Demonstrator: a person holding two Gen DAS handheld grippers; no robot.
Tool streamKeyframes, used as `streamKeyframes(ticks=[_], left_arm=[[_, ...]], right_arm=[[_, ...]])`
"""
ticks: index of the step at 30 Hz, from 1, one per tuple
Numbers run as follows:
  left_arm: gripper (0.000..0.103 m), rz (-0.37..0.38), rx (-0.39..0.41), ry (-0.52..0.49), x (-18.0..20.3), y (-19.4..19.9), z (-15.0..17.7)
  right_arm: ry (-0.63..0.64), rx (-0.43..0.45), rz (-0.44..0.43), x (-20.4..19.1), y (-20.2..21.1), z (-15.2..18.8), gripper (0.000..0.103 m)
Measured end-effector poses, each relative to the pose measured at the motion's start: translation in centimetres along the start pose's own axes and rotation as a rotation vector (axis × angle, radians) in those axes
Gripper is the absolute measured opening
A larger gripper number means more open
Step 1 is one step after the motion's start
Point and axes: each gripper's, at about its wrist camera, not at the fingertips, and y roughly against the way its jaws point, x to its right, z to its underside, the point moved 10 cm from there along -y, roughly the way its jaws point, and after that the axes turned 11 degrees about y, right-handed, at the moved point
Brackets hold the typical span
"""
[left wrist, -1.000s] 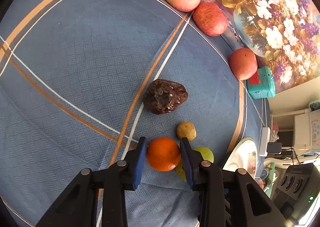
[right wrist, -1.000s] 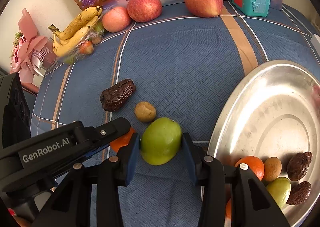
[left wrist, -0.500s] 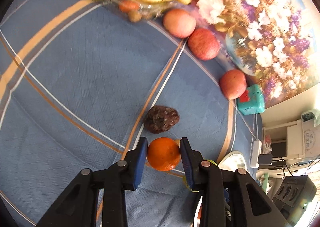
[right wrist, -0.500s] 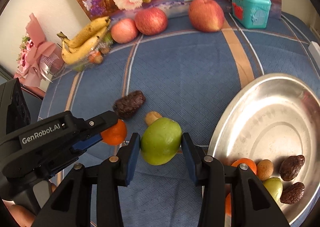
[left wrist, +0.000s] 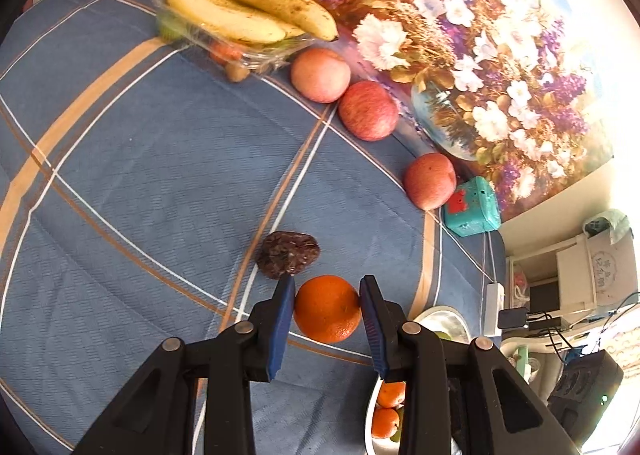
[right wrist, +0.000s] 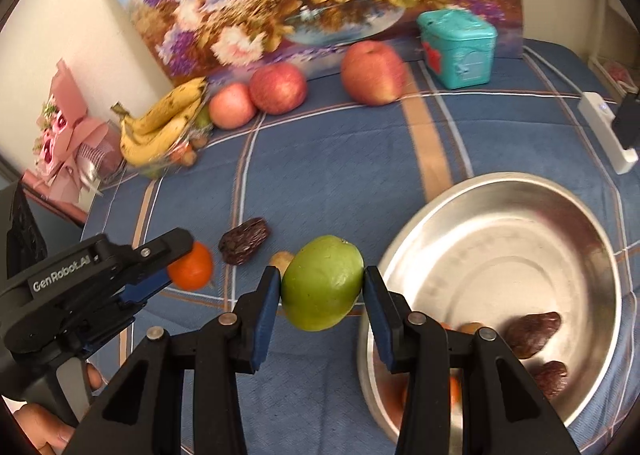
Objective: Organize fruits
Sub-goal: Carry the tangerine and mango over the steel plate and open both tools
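Note:
My left gripper [left wrist: 327,309] is shut on an orange [left wrist: 326,307] and holds it above the blue cloth; the orange also shows in the right wrist view [right wrist: 192,267]. My right gripper [right wrist: 322,283] is shut on a green fruit [right wrist: 322,283], lifted just left of the steel bowl [right wrist: 500,215]. A dark date [left wrist: 288,254] lies on the cloth beyond the left gripper, also seen from the right wrist [right wrist: 245,239]. A small brown fruit [right wrist: 282,259] sits behind the green fruit. The bowl holds dates [right wrist: 532,333] and other small fruits.
Three red apples [left wrist: 368,111] line the back by a flower painting [left wrist: 472,55]. Bananas [left wrist: 240,7] rest on a clear tray of small fruits. A teal box [left wrist: 474,211] stands at the back right. A pink bouquet [right wrist: 64,143] and a white power strip [right wrist: 608,131] sit at the edges.
Both grippers have risen off the cloth with their fruits, so the table looks farther away. The right gripper has moved toward the bowl.

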Motion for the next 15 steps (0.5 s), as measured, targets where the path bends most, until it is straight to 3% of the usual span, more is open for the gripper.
streamKeyframes(ticks=[8,15], left_arm=[[0.036,0.008,-0.025,-0.069,2.2,-0.6,1.3],[0.036,0.028,-0.073,-0.195,5.6,-1.7,4.3]], right_arm=[[-0.099,0.006,0.094,5.8,1.4,0.5,0.044],[-0.214,0.012,0.152,11.2,2.8,1.7,0.044]])
